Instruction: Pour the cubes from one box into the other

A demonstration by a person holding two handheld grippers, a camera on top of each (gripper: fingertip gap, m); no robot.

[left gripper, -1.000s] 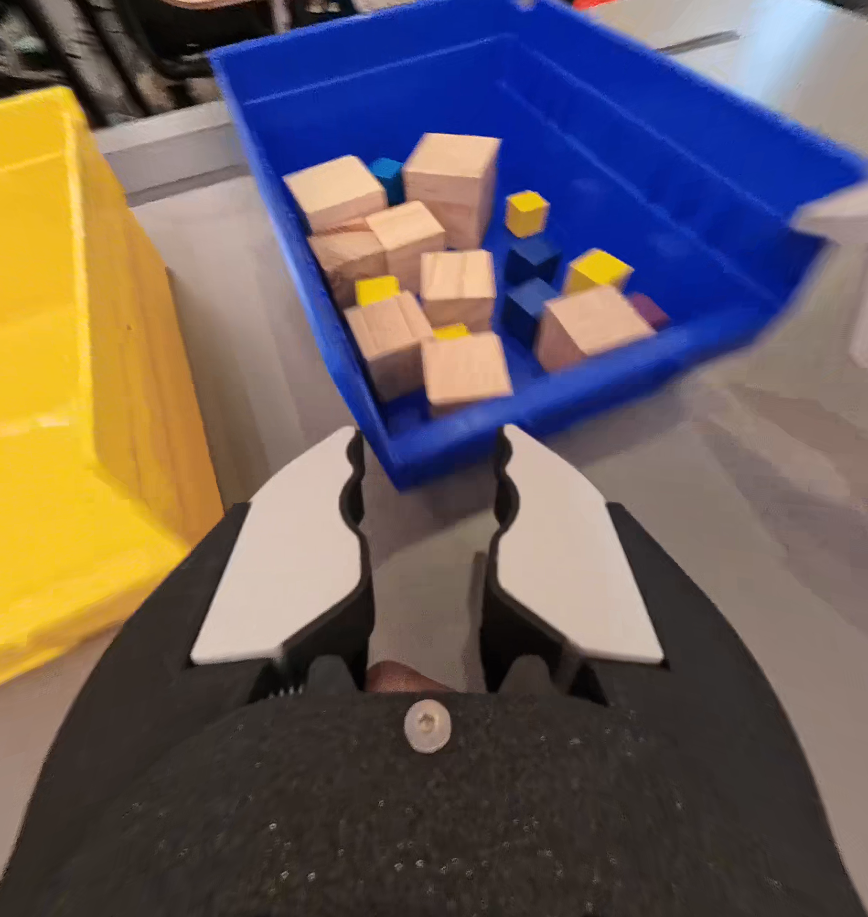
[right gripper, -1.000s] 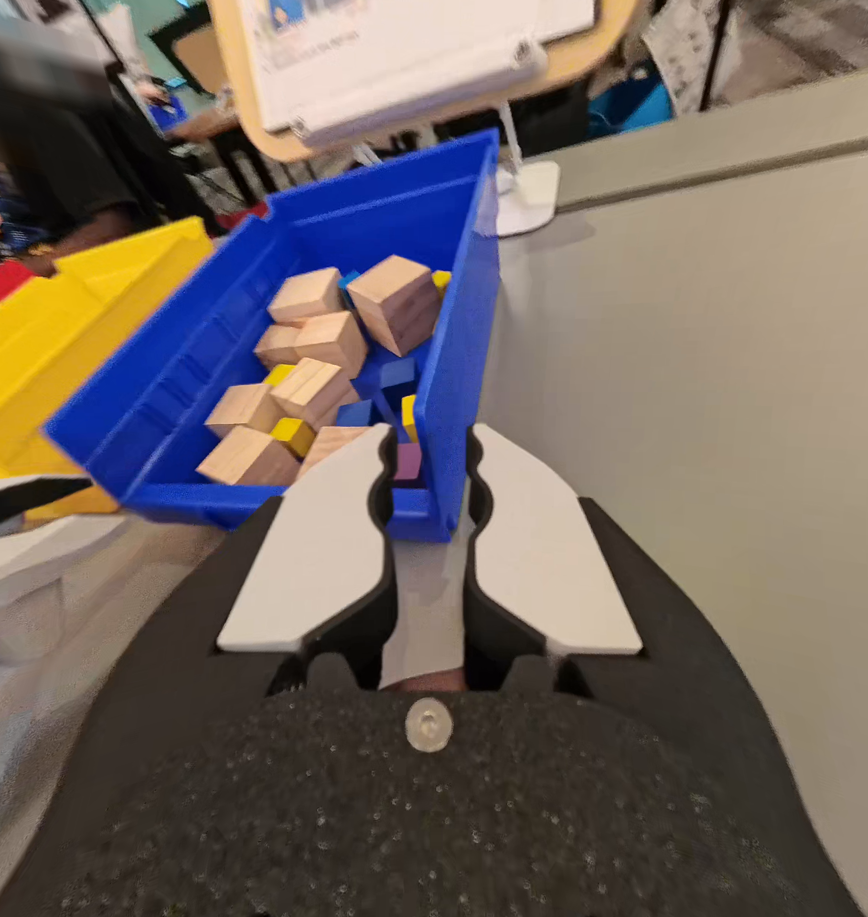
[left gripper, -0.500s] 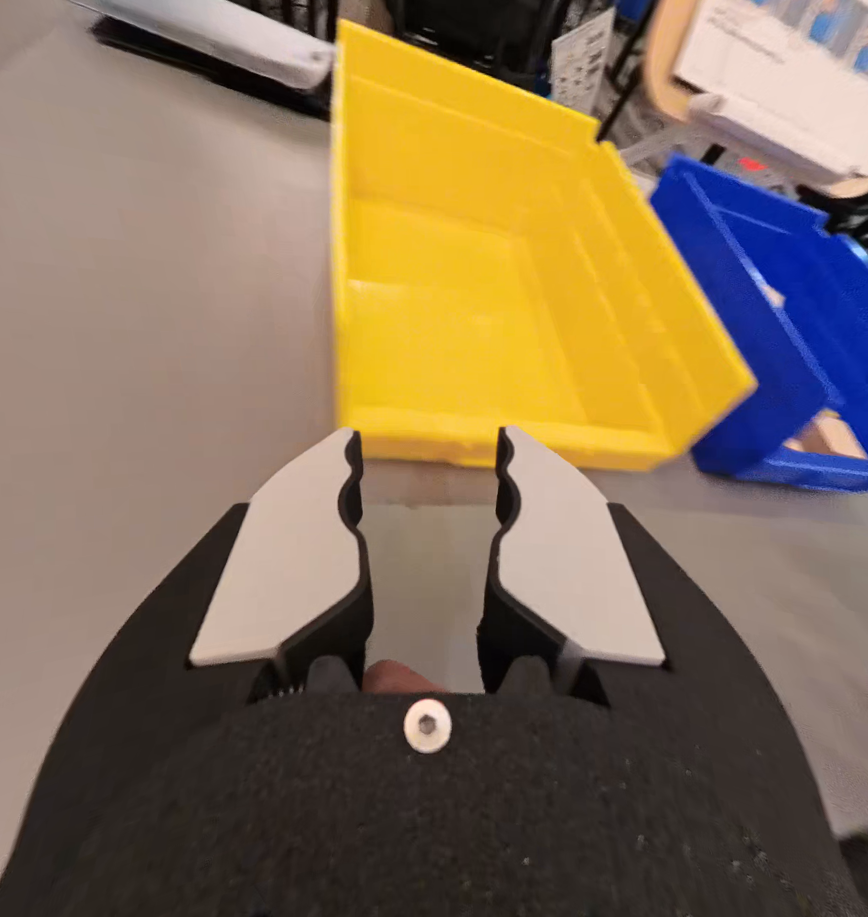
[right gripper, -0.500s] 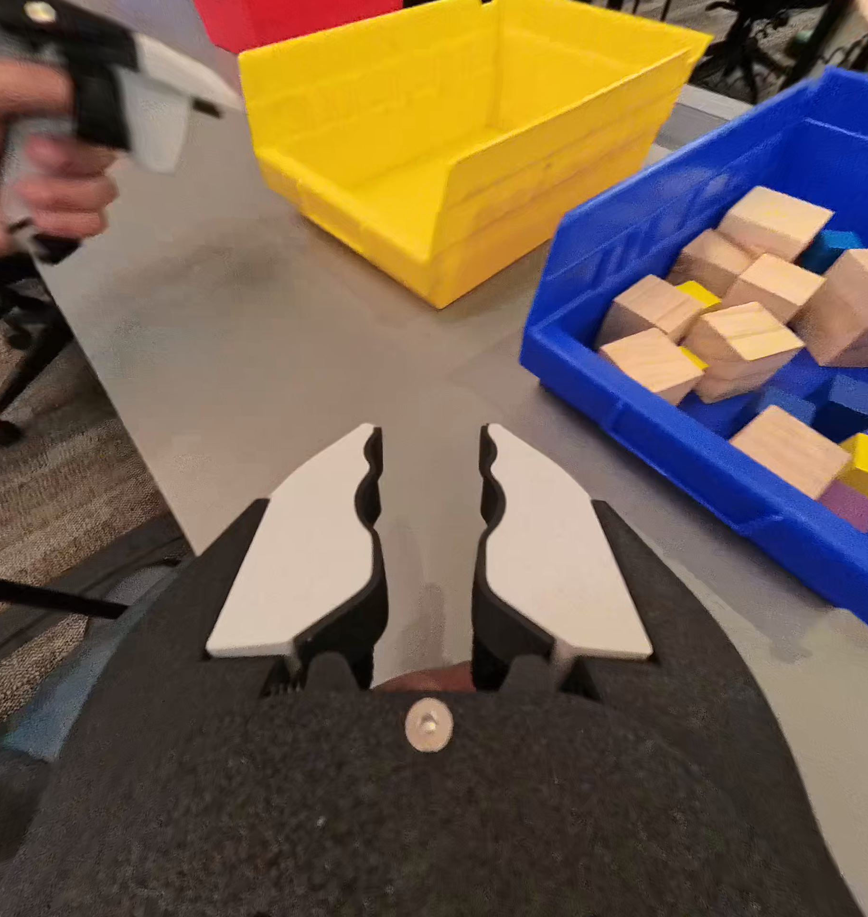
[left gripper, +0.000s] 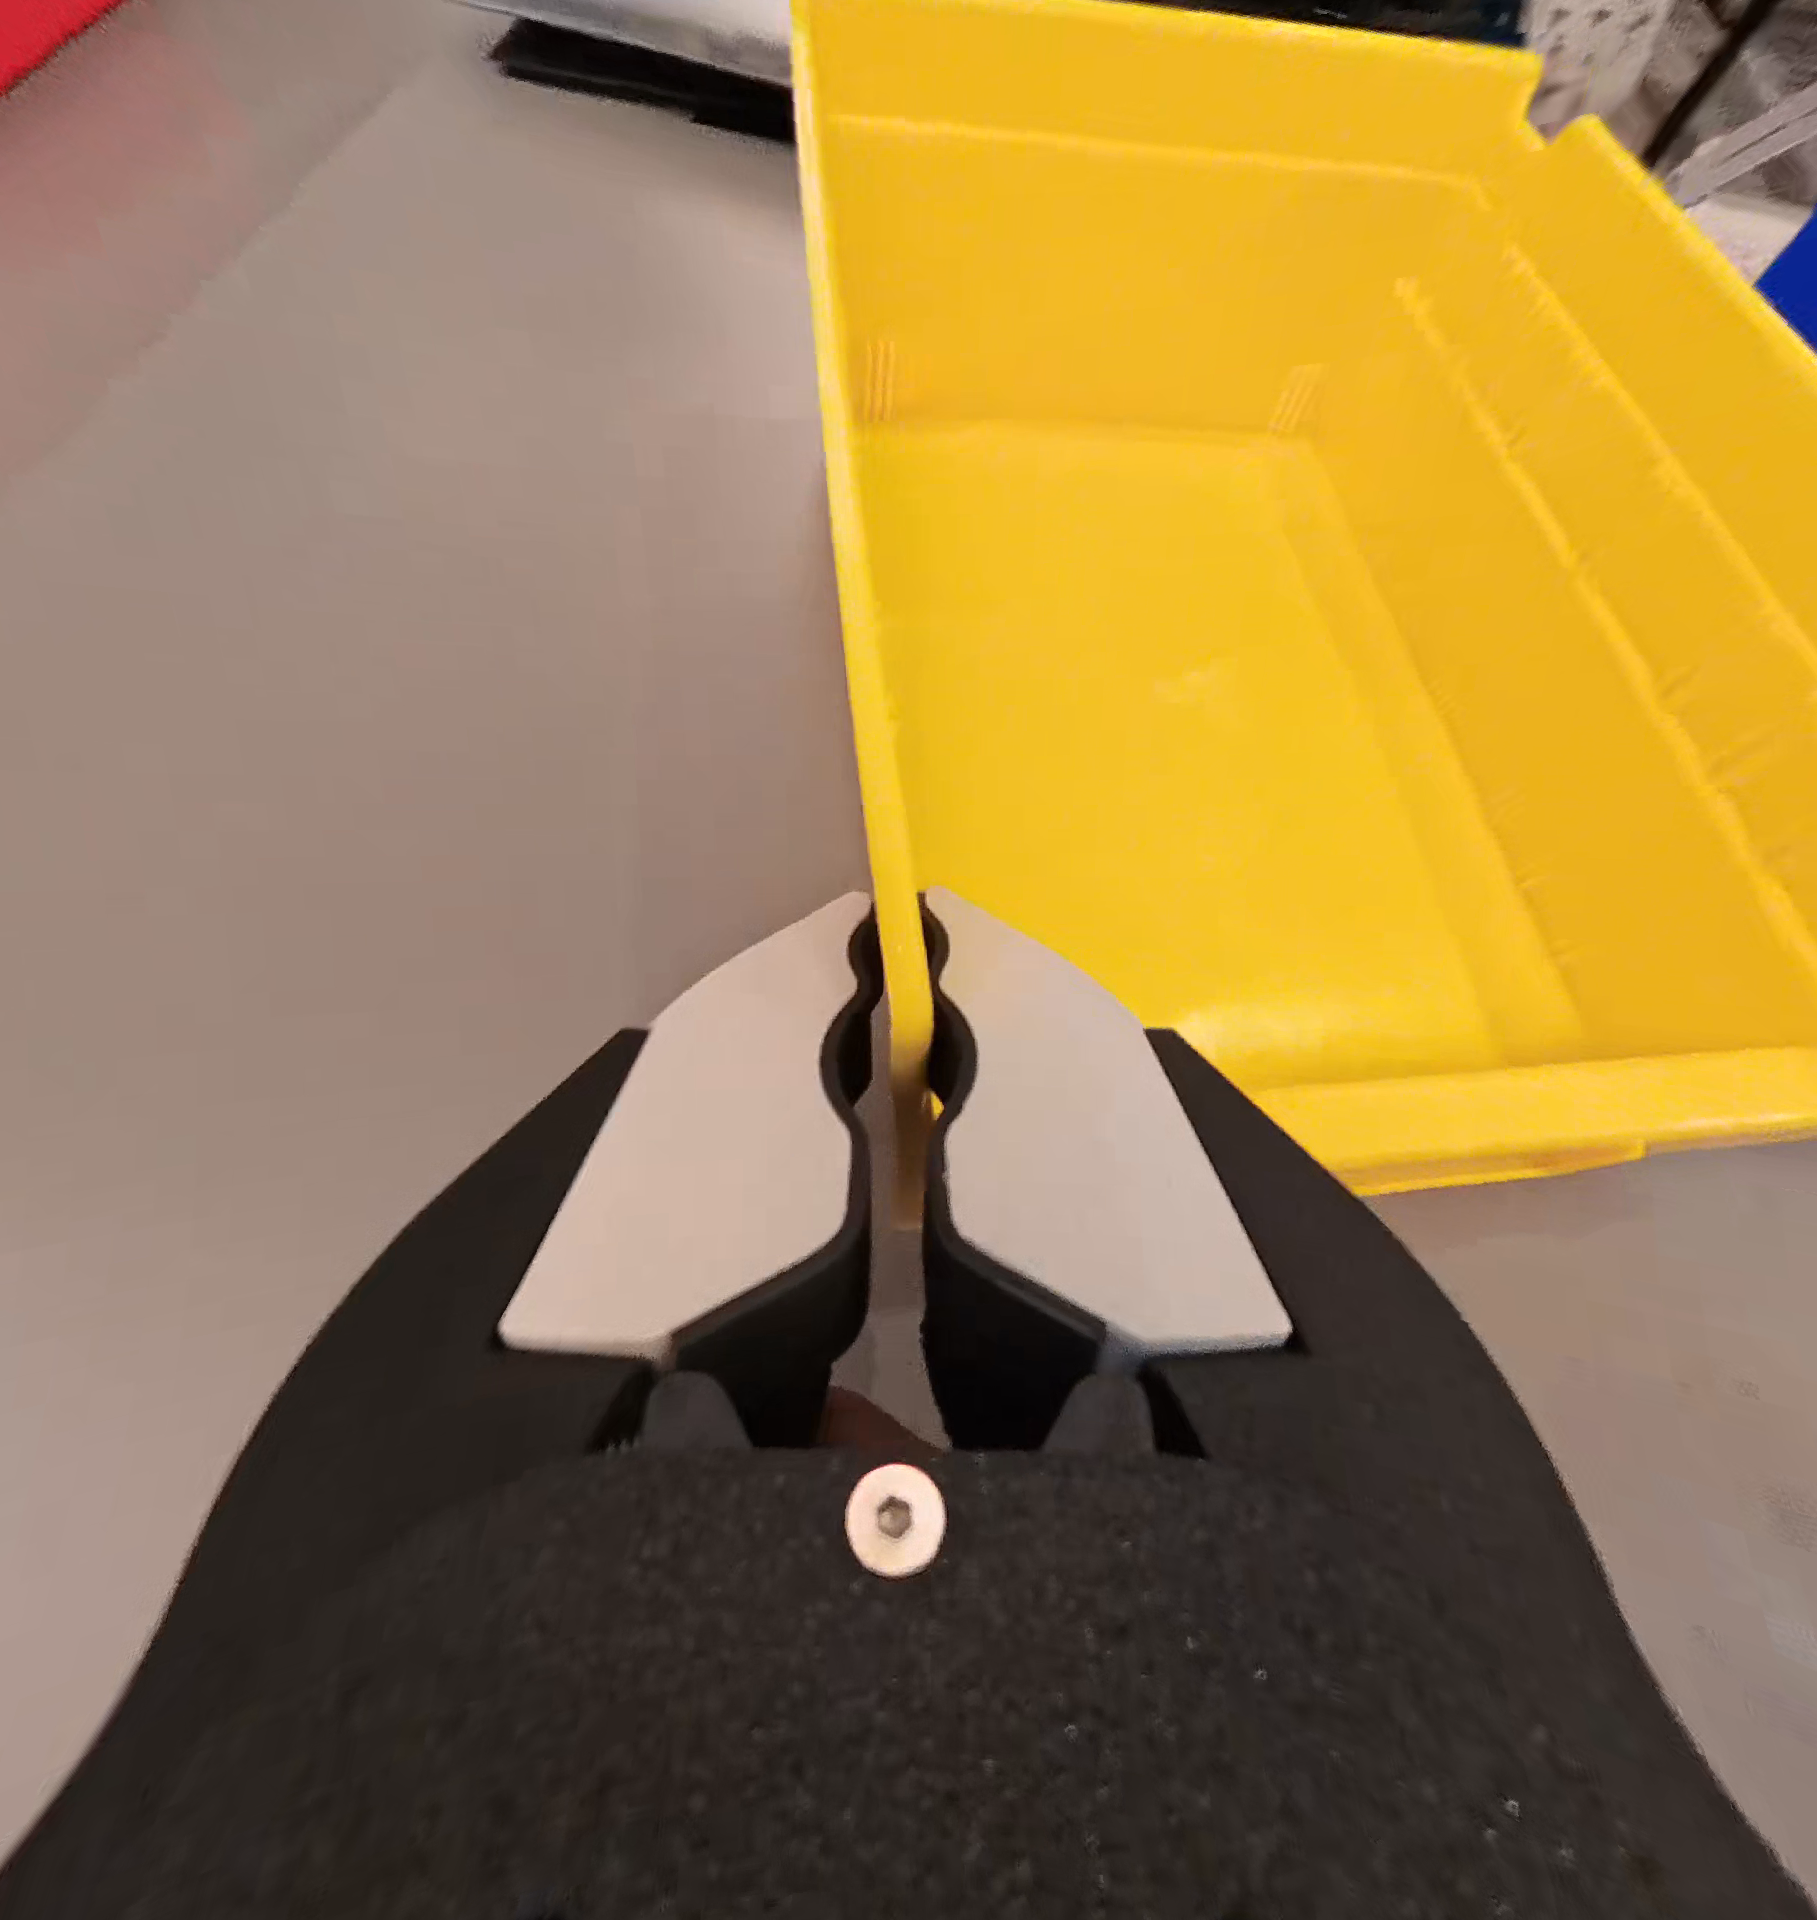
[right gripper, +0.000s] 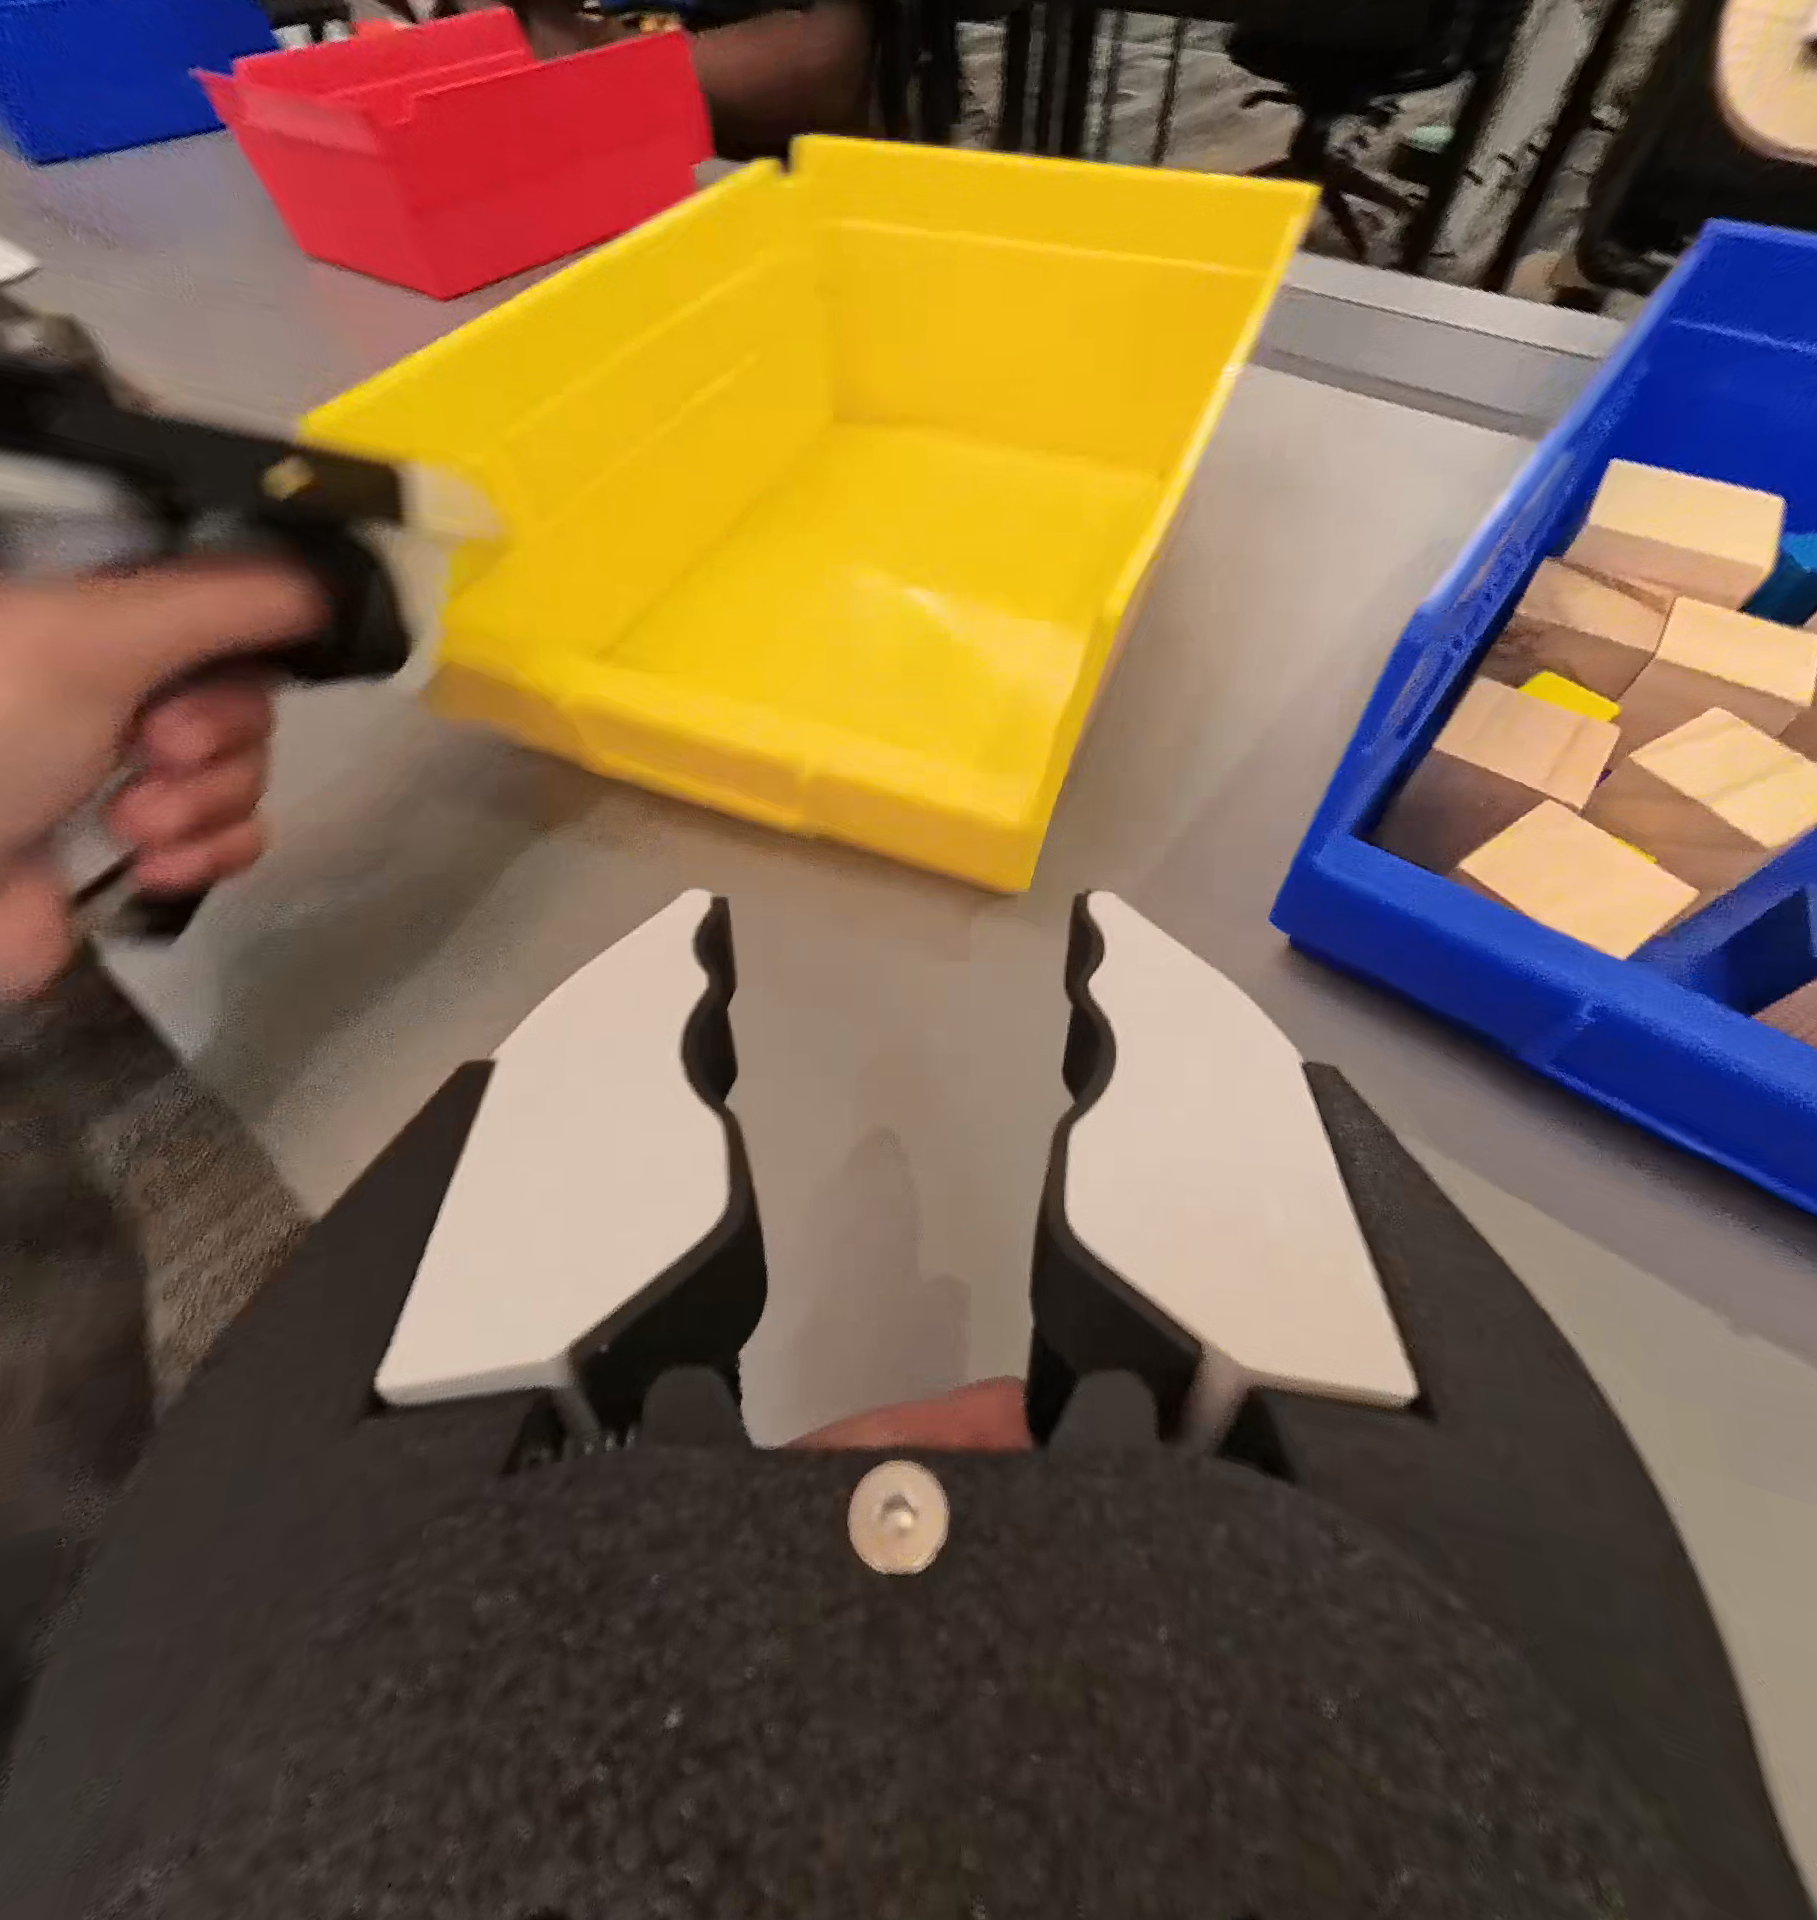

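We see one empty yellow box [left gripper: 1299,665], its left wall clamped between our left gripper [left gripper: 898,914] fingers. Ahead and right of our open right gripper [right gripper: 899,914], one blue box [right gripper: 1486,935] holds wooden and coloured cubes [right gripper: 1714,665].

Two bins are set side by side on the table [right gripper: 1299,582], near its front edge: the empty bin [right gripper: 883,540] to the left, the bin with cubes [right gripper: 1506,966] to the right. A third bin [right gripper: 468,177] is placed behind, toward the far left corner.
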